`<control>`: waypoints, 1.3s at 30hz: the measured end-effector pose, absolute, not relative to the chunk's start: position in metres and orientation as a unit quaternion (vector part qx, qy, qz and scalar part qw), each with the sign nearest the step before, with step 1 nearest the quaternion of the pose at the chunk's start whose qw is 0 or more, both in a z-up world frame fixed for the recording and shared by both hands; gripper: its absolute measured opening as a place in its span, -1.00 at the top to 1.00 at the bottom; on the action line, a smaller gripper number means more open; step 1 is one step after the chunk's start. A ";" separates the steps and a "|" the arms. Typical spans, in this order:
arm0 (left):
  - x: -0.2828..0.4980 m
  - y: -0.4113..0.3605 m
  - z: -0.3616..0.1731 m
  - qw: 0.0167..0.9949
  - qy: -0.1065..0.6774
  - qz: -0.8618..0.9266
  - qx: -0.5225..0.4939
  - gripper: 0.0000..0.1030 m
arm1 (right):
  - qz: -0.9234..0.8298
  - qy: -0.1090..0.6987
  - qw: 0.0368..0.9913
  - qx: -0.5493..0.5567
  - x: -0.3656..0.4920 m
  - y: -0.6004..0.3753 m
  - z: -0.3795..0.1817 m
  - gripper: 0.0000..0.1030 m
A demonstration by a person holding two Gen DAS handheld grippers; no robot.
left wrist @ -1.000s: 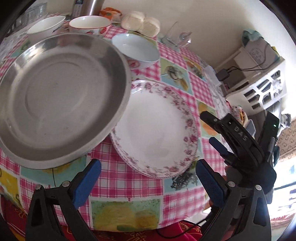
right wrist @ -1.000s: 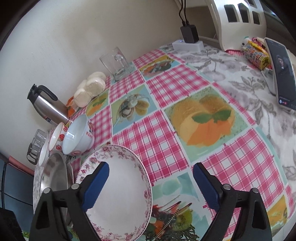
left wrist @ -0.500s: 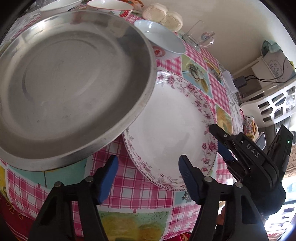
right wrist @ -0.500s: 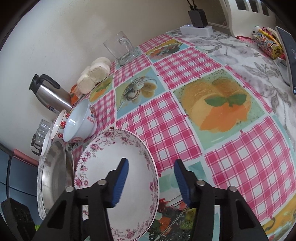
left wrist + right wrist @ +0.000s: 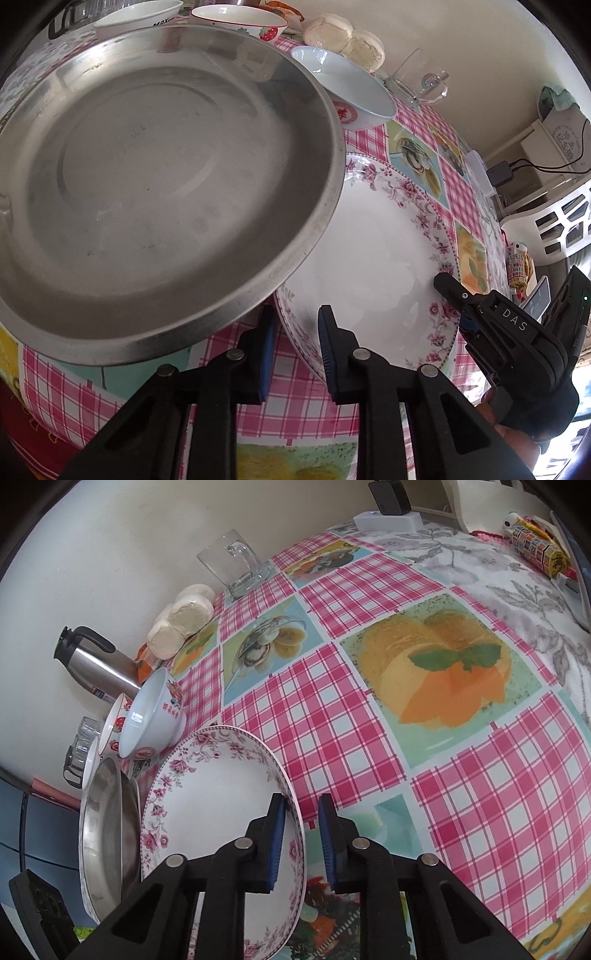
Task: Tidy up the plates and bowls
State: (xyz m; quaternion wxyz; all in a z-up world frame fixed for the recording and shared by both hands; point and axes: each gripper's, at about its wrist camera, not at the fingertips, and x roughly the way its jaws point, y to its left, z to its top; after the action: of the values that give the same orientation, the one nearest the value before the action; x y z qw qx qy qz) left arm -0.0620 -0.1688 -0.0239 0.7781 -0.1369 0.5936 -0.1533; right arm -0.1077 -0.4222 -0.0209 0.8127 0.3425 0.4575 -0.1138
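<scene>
A white plate with a pink flower rim [image 5: 373,254] [image 5: 218,797] lies on the checked tablecloth. A big steel plate [image 5: 147,177] [image 5: 101,842] overlaps its left edge. My left gripper [image 5: 293,347] has its jaws closed around the flowered plate's near rim, beside the steel plate's edge. My right gripper [image 5: 301,838] has its jaws closed around the plate's right rim; it also shows in the left wrist view [image 5: 465,317]. A pale blue bowl [image 5: 347,88] [image 5: 153,716] stands behind the plates, with two more bowls [image 5: 236,18] further back.
A steel thermos [image 5: 92,664], a glass mug [image 5: 236,563], round white buns [image 5: 184,616] and glass cups [image 5: 79,749] line the wall side. A charger [image 5: 388,502], a white rack [image 5: 554,218] and a phone [image 5: 535,299] are at the far right.
Both grippers have moved in onto the flowered plate and closed from wide open to narrow, one on its near rim, one on its right rim.
</scene>
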 end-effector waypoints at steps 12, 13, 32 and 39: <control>-0.058 -0.175 -0.025 0.792 0.580 -0.151 -0.113 0.55 | -0.098 0.451 0.824 0.329 -0.101 -0.416 -0.025 0.70; -0.058 -0.177 -0.025 0.795 0.578 -0.152 -0.106 0.55 | -0.097 0.450 0.825 0.329 -0.101 -0.416 -0.025 0.70; -0.055 -0.185 -0.027 0.794 0.570 -0.186 -0.102 0.58 | -0.094 0.436 0.831 0.332 -0.106 -0.422 -0.024 0.66; -0.059 -0.199 -0.026 0.782 0.574 -0.222 -0.095 0.59 | -0.106 0.419 0.826 0.362 -0.122 -0.444 -0.025 0.66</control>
State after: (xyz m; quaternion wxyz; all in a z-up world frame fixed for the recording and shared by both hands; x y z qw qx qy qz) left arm -0.0589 -0.1993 -0.0260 0.7825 -0.0948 0.5740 -0.2221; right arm -0.1223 -0.4440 -0.0252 0.8258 0.3622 0.4191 -0.1065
